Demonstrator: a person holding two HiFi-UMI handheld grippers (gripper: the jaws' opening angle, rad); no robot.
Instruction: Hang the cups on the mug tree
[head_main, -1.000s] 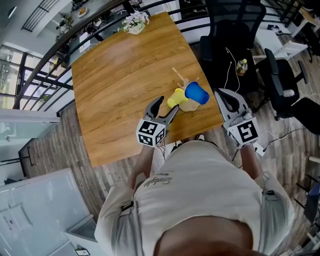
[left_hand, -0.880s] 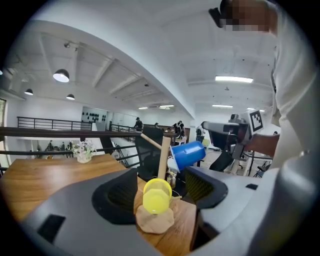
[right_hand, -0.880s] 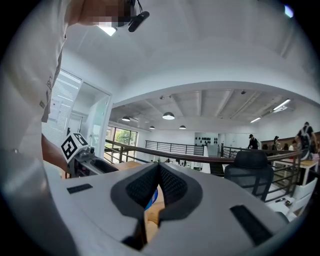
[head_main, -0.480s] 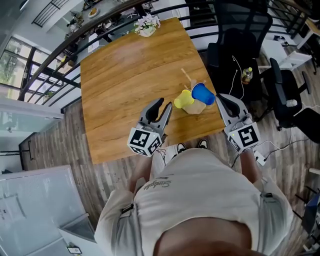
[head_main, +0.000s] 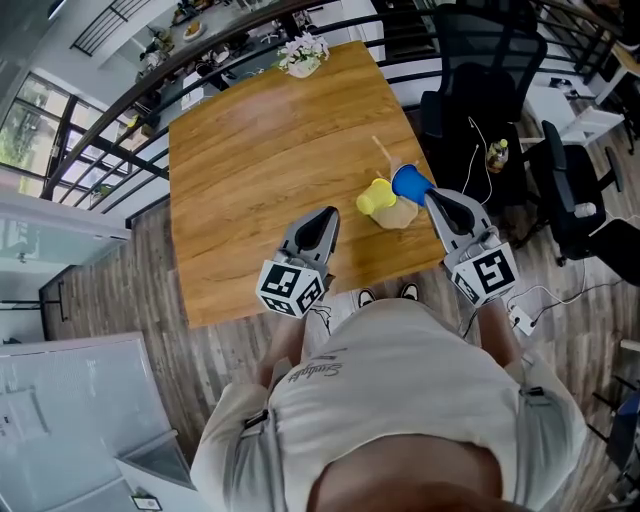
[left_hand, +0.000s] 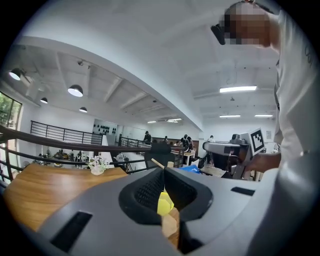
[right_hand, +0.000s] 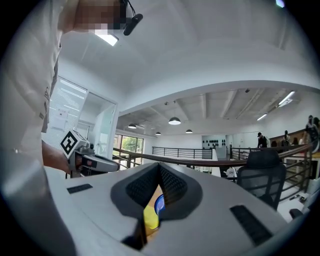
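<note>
A wooden mug tree (head_main: 398, 213) stands near the table's front right corner, with one bare peg (head_main: 382, 151) pointing away. A yellow cup (head_main: 377, 196) and a blue cup (head_main: 410, 183) hang on it. My left gripper (head_main: 326, 222) is a short way left of the yellow cup and apart from it. Its jaws are closing and now meet with nothing between them. My right gripper (head_main: 433, 196) is shut and empty, its tips just right of the blue cup. Past the left jaws (left_hand: 163, 171) I see the yellow cup (left_hand: 165, 204); past the right jaws (right_hand: 159, 168), both cups (right_hand: 151, 217).
The wooden table (head_main: 260, 170) carries a small flower pot (head_main: 303, 55) at its far edge. Black office chairs (head_main: 470, 90) stand to the right of the table, and a railing (head_main: 120, 95) runs behind it. The table's front edge is by the person's body.
The left gripper's jaws went from wide open beside the yellow cup to shut, and it drew back to the left. The right gripper stayed shut beside the blue cup.
</note>
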